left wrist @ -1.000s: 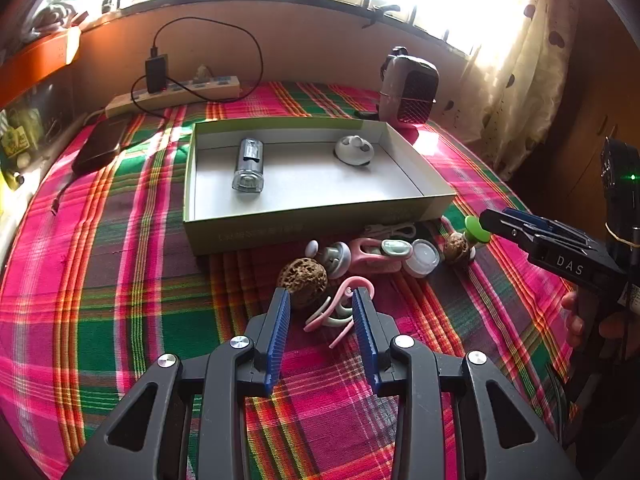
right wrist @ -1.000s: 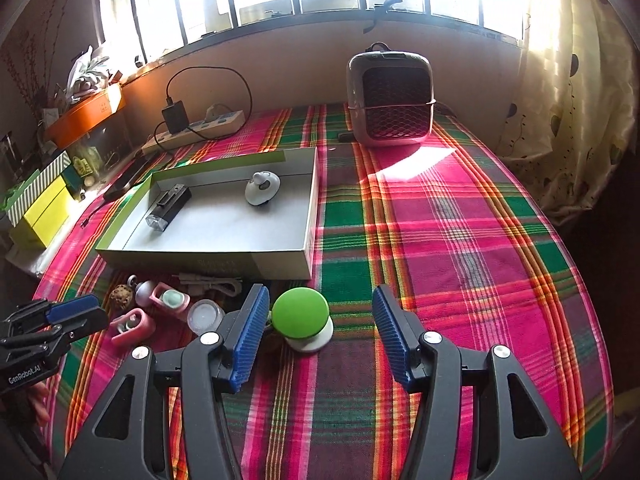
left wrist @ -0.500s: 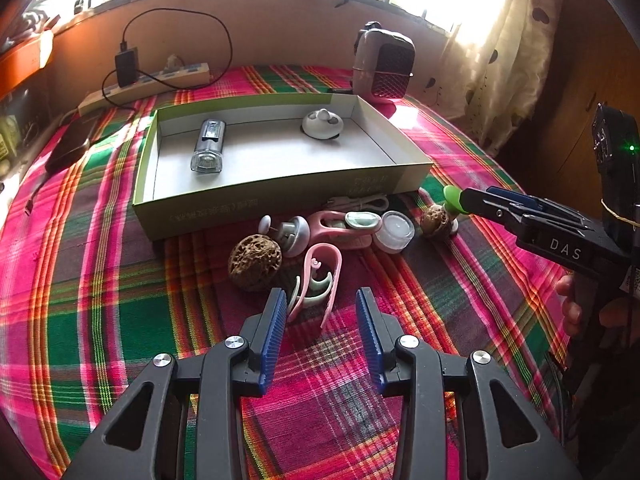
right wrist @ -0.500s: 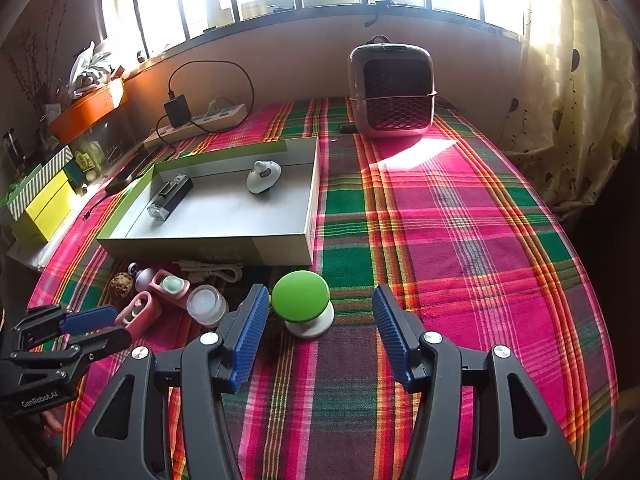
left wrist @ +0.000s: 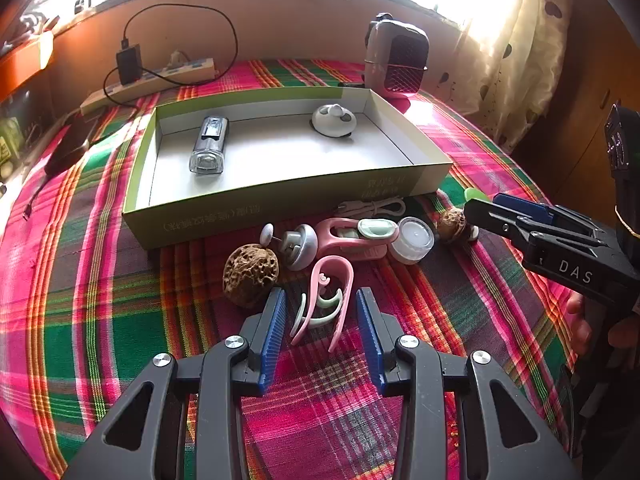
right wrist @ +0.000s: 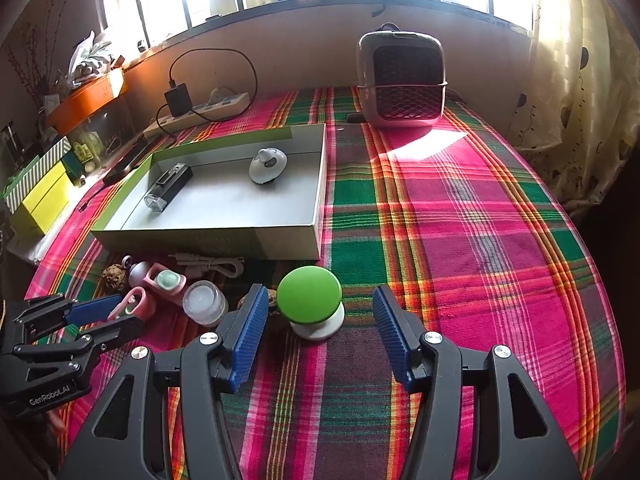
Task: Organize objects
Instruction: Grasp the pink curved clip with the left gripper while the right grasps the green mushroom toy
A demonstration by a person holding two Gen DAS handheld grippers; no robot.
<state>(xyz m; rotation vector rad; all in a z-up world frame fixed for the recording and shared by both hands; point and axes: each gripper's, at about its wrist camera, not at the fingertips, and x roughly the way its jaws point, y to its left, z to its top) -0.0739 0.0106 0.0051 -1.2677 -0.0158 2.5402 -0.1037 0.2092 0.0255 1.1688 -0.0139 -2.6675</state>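
Observation:
My left gripper (left wrist: 321, 312) is open, its blue pads either side of a pink and green hook-shaped clip (left wrist: 325, 300) on the plaid cloth. A brown walnut (left wrist: 250, 274) lies just left of it. My right gripper (right wrist: 318, 320) is open around a green mushroom-shaped object (right wrist: 310, 298) with a white base. An open green-edged box (left wrist: 280, 196) holds a silver flashlight (left wrist: 208, 150) and a white round gadget (left wrist: 334, 120). The box also shows in the right wrist view (right wrist: 208, 236).
In front of the box lie a grey knob (left wrist: 298, 242), a pink clipper (left wrist: 356, 234), a white jar (left wrist: 412, 238), a white cable (left wrist: 372, 206) and a second walnut (left wrist: 452, 222). A heater (right wrist: 402, 80) and power strip (right wrist: 200, 114) stand at the back.
My left gripper has moved forward so the pink clip now sits between its pads. The right gripper has barely moved and stays open around the green object.

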